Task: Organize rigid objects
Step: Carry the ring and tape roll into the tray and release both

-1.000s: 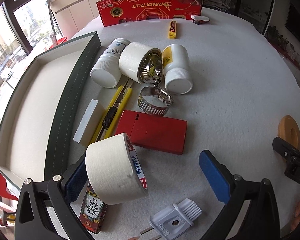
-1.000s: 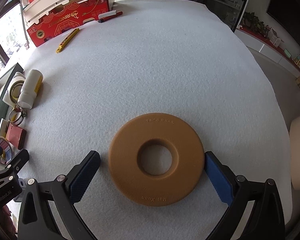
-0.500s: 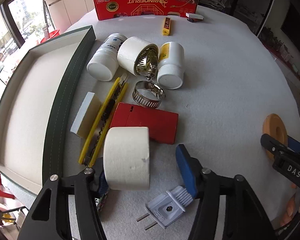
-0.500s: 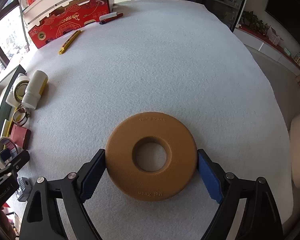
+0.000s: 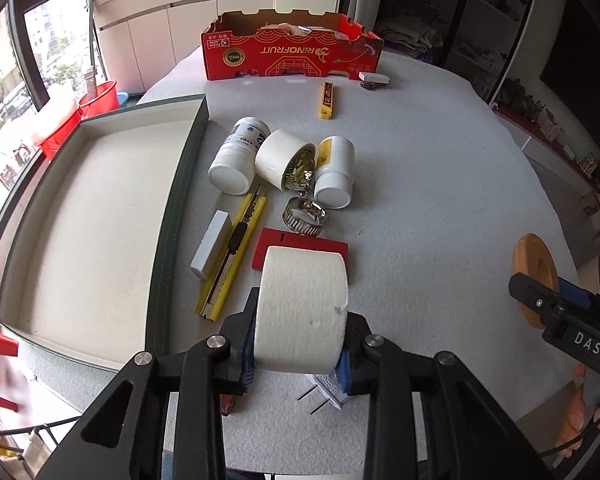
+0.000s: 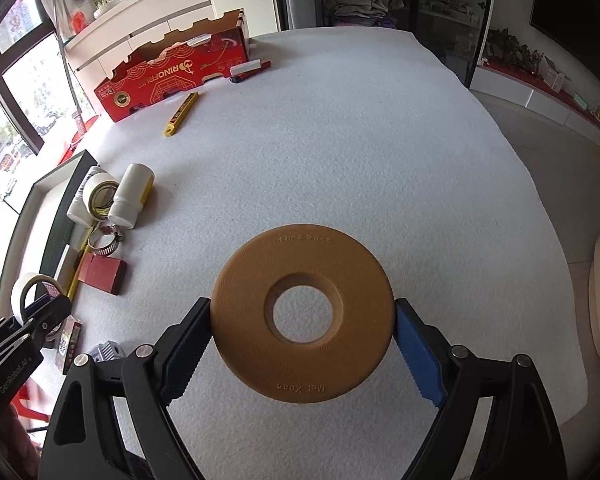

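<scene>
The white tape roll [image 5: 302,308] is sitting between the blue pads of the left tool [image 5: 298,354], whose jaws have just been closing and are now pressing on both flat sides of the roll. The roll is lying with its curved face toward the camera and is hanging above the red flat box [image 5: 300,246] and the grey plug [image 5: 327,390] on the worktop [image 5: 440,200].

The tan ring [image 6: 302,318] is being clamped by its outer rim between the pads of the right tool [image 6: 302,354]; both pads are touching the rim, and the ring is lying flat with its centre hole facing up.

Beyond the roll, a yellow utility knife [image 5: 234,250] and a white block [image 5: 212,244] are lying just beside the green-walled tray [image 5: 182,208]. Further out, two white bottles [image 5: 240,156] are flanking a second tape roll [image 5: 286,158], with a metal hose clamp [image 5: 304,216] just in front of them. A small yellow cutter [image 5: 327,100] and a red cardboard box [image 5: 292,54] are standing at the far edge.
</scene>
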The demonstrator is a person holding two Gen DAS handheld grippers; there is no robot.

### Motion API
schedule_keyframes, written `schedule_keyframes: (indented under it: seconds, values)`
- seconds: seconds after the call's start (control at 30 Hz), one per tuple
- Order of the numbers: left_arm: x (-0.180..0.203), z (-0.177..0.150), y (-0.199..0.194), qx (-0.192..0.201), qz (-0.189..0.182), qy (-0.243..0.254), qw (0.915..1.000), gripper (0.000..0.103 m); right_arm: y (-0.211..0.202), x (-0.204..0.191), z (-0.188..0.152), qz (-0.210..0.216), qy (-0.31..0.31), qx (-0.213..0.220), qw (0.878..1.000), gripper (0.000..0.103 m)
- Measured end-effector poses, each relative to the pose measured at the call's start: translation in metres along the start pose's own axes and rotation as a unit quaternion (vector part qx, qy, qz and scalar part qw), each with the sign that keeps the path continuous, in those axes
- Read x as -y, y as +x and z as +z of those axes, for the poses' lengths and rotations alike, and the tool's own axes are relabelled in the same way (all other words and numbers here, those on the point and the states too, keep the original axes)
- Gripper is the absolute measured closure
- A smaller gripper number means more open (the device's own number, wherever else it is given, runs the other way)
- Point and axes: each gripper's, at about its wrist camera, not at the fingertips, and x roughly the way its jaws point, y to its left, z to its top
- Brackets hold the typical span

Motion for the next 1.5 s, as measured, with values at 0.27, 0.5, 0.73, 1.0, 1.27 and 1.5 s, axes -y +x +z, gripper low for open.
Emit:
schedule_keyframes:
  seconds: [0.27, 0.5, 0.73, 1.0, 1.27, 1.5]
  values:
    - [0.002, 0.000, -0.032, 0.034, 0.000, 0.018, 0.9993, 0.070, -0.030, -0.028, 0.003, 0.020, -0.020, 0.021, 0.999, 0.015]
    - [-0.020, 0.008, -0.048, 0.055, 0.010, 0.001, 0.9984, 0.070, -0.047, -0.068, 0.014, 0.034, -0.047, 0.035, 0.998, 0.015]
    - [-0.064, 0.019, -0.062, 0.079, 0.033, -0.032, 0.9958, 0.070, -0.056, -0.128, 0.031, 0.057, -0.091, 0.046, 0.993, 0.015]
    - [-0.126, 0.035, -0.063, 0.092, 0.074, -0.074, 0.9902, 0.070, -0.053, -0.210, 0.053, 0.089, -0.153, 0.053, 0.983, 0.015]
    - [-0.182, 0.049, -0.046, 0.084, 0.119, -0.105, 0.9837, 0.070, -0.035, -0.279, 0.071, 0.115, -0.201, 0.048, 0.972, 0.015]
    - [-0.213, 0.059, -0.023, 0.072, 0.137, -0.123, 0.9801, 0.070, -0.012, -0.319, 0.086, 0.122, -0.218, 0.038, 0.968, 0.015]
